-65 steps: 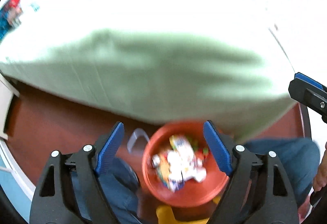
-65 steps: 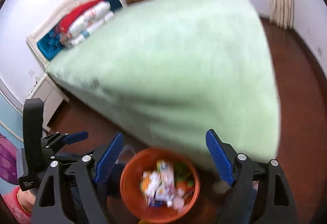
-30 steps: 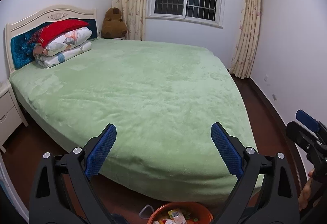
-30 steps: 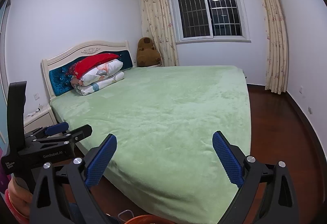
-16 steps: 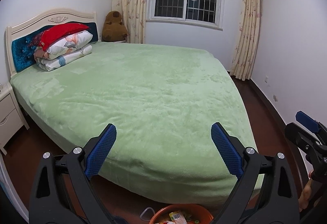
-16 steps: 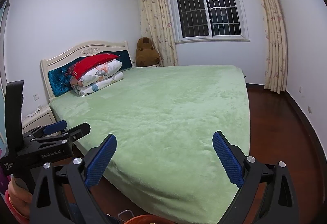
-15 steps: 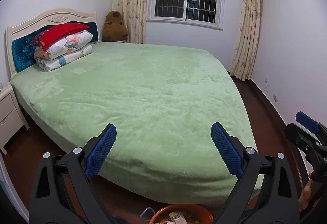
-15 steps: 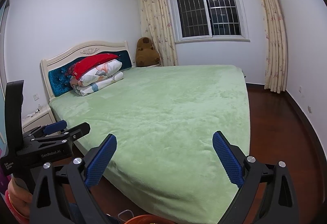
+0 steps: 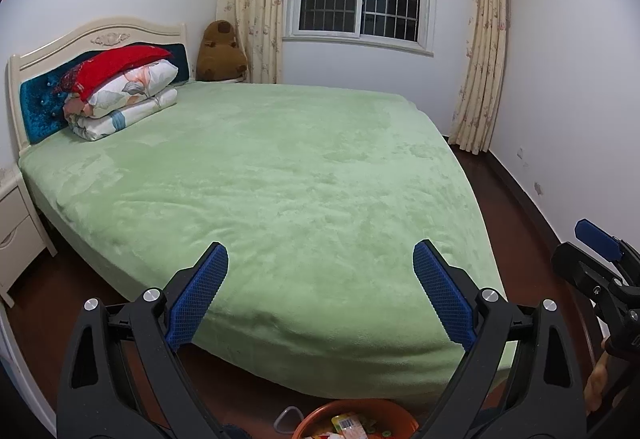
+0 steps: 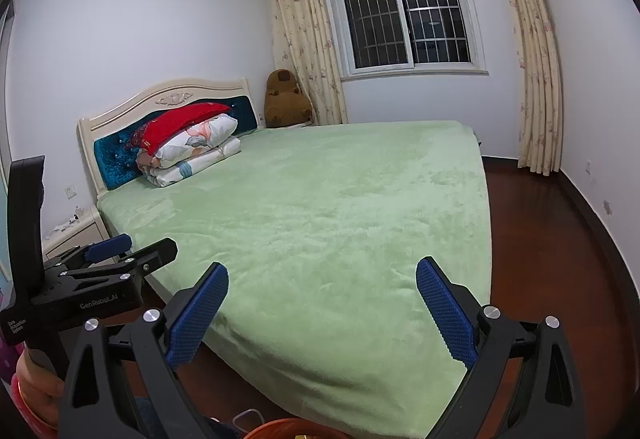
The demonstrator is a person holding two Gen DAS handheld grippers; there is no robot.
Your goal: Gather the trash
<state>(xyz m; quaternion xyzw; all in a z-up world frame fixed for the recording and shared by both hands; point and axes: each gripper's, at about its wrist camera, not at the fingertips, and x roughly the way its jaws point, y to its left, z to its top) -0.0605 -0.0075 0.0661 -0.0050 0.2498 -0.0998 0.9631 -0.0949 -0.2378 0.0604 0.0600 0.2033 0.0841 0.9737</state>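
Observation:
An orange bin (image 9: 356,419) holding several wrappers sits on the floor at the bottom edge of the left wrist view; only its rim (image 10: 280,429) shows in the right wrist view. My left gripper (image 9: 320,295) is open and empty, held above the bin and facing the green bed (image 9: 280,175). My right gripper (image 10: 322,307) is also open and empty, level with the bed's foot. Each gripper shows in the other's view: the right one (image 9: 600,263) at the right edge, the left one (image 10: 100,267) at the left.
The bed (image 10: 340,207) fills the room's middle, with stacked pillows (image 9: 120,95) and a brown plush toy (image 9: 220,51) at its head. A white nightstand (image 9: 16,231) stands left. Dark wood floor (image 10: 560,239) runs along the right to curtains (image 9: 480,59) and a barred window.
Both grippers rose from pointing down at the bin to facing across the bed about two seconds ago. Over the last second the views barely shift and the jaws stay open.

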